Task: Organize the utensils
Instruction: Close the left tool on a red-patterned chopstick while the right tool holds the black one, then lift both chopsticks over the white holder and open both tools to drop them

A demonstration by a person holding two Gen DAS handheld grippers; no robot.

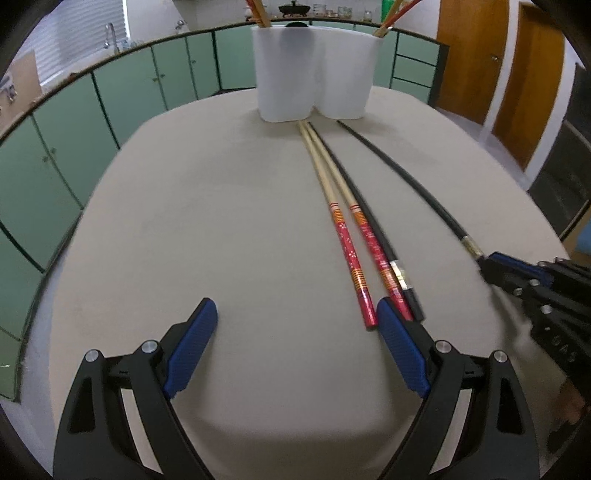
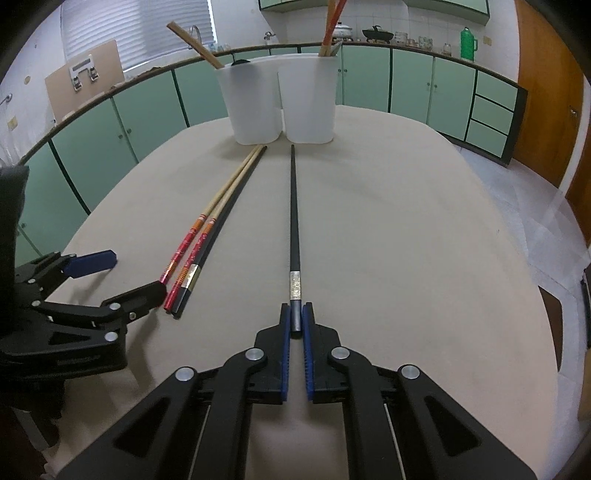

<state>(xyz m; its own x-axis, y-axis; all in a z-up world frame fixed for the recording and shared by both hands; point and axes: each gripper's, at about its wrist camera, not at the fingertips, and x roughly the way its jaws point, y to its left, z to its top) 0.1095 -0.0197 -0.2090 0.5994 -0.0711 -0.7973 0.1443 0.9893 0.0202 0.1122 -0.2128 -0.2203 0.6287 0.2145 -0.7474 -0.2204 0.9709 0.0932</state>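
Low in the right wrist view, the right gripper (image 2: pixel 296 320) has its blue pads pressed onto the butt end of a black chopstick (image 2: pixel 294 221), which runs straight up the middle of the frame over the beige table (image 2: pixel 424 240). That stick's tip lies near the foot of the white holder (image 2: pixel 280 107), just short of the gap between its two cups.

Along the bottom of the left wrist view, the left gripper (image 1: pixel 297 321) is spread wide with nothing between its pads; its right pad (image 1: pixel 400 350) sits just beside the near ends of the loose sticks. At the right edge of that frame the right gripper (image 1: pixel 491 264) appears again, clamped on the same black chopstick (image 1: pixel 406 181).

Centre-right in the left wrist view, two red-handled chopsticks (image 1: pixel 345 236) lie side by side, and a second black stick (image 1: pixel 369 218) lies touching their right side. All three point toward the holder (image 1: pixel 314 70), their tips close together near its base.

At the top centre of both frames the holder stands upright at the table's far end, with more chopsticks (image 2: pixel 330 26) sticking out of both cups. Behind it runs a row of green cabinets (image 2: pixel 369 81), and a wooden door (image 1: pixel 476 62) fills the upper right.
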